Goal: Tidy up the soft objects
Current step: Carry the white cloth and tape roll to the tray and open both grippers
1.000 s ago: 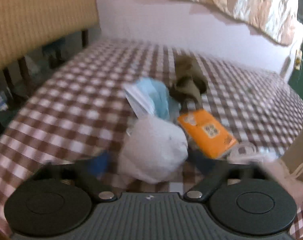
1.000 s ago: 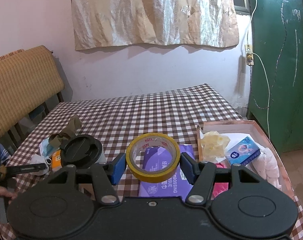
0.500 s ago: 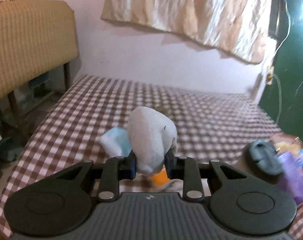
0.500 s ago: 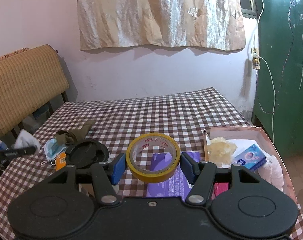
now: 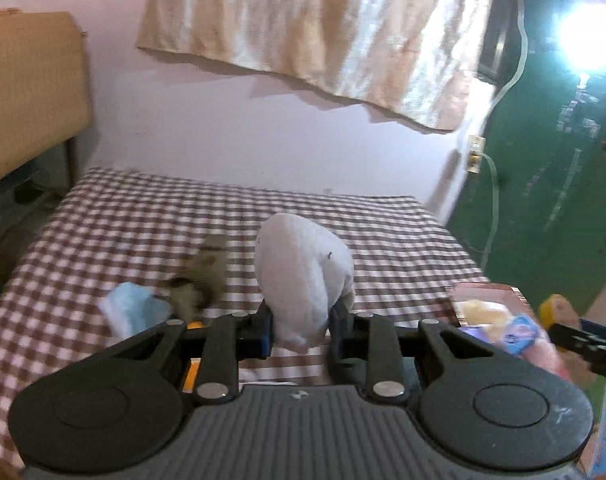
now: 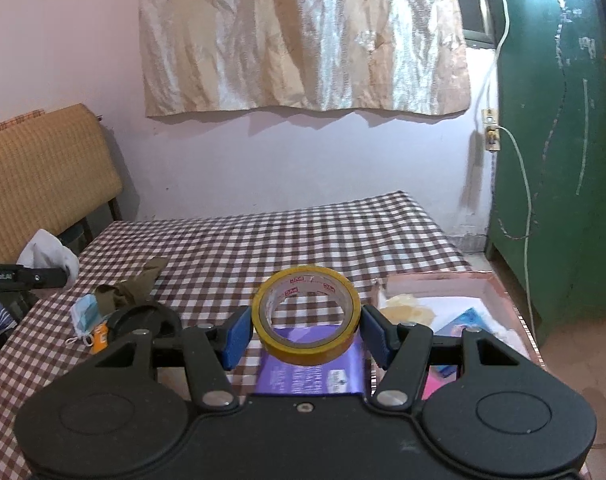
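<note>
My left gripper [image 5: 301, 330] is shut on a white soft cloth bundle [image 5: 303, 276] and holds it above the checked table [image 5: 143, 216]. The bundle also shows in the right wrist view [image 6: 49, 252], at the far left. My right gripper [image 6: 305, 334] is shut on a yellow tape roll [image 6: 307, 314] above a purple tissue pack [image 6: 309, 372]. A blue face mask [image 5: 133, 308] and an olive cloth [image 5: 203, 276] lie on the table to the left. A cardboard box [image 6: 499, 292] at the right holds a yellowish cloth [image 6: 407, 306] and a blue packet [image 6: 465, 320].
An orange packet [image 6: 100, 338] and a black round lid [image 6: 143, 320] lie near the mask. A woven chair back [image 6: 43, 176] stands at the left. A green door [image 6: 559, 160] and a white cable [image 6: 523, 216] are at the right.
My left gripper closed on the white bundle, lifted it off the table and swung right toward the box. My right gripper rose slightly, still holding the tape roll.
</note>
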The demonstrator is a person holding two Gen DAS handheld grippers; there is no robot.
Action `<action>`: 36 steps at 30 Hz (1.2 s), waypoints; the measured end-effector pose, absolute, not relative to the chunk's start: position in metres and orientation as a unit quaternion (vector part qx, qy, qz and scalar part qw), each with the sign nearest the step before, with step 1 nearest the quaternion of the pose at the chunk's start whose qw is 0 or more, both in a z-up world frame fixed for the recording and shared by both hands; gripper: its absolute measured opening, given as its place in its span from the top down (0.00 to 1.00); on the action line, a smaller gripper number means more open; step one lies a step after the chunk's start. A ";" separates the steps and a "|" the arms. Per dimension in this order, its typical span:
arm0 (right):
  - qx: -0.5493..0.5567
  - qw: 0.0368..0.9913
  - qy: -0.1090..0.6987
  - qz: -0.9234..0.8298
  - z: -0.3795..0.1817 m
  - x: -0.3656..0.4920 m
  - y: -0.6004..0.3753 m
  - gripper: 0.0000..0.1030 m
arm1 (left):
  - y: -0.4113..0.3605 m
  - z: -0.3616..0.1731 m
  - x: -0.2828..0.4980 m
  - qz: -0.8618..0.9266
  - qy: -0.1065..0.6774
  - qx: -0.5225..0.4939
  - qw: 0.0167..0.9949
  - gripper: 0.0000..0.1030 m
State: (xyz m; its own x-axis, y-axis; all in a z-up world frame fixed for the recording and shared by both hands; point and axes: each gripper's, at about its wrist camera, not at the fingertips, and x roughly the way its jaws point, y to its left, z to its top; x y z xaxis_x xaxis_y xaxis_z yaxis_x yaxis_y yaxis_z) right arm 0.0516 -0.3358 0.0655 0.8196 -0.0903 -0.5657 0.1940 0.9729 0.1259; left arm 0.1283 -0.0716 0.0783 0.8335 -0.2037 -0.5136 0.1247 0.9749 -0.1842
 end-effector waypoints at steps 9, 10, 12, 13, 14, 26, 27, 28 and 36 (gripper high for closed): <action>0.098 0.943 0.292 -0.125 0.060 0.040 -0.381 0.31 | -0.139 0.086 0.132 -0.179 0.275 -0.071 0.942 0.73; 0.099 0.942 0.292 -0.129 0.059 0.038 -0.385 0.31 | -0.147 0.084 0.132 -0.188 0.277 -0.069 0.940 0.73; 0.100 0.940 0.294 -0.139 0.056 0.035 -0.395 0.31 | -0.163 0.080 0.135 -0.204 0.281 -0.063 0.936 0.73; 0.101 0.939 0.295 -0.142 0.055 0.033 -0.399 0.31 | -0.171 0.077 0.137 -0.212 0.282 -0.059 0.934 0.73; 0.101 0.939 0.296 -0.146 0.054 0.032 -0.404 0.31 | -0.177 0.075 0.138 -0.217 0.284 -0.056 0.932 0.73; 0.110 0.930 0.307 -0.166 0.036 0.036 -0.458 0.31 | -0.259 0.052 0.157 -0.265 0.313 -0.032 0.911 0.73; 0.113 0.930 0.309 -0.166 0.034 0.039 -0.464 0.31 | -0.265 0.050 0.159 -0.268 0.316 -0.030 0.910 0.73; 0.115 0.929 0.311 -0.166 0.033 0.042 -0.469 0.31 | -0.271 0.048 0.161 -0.271 0.319 -0.029 0.908 0.73; 0.130 0.922 0.329 -0.158 0.015 0.074 -0.503 0.31 | -0.306 0.023 0.180 -0.284 0.349 -0.016 0.893 0.73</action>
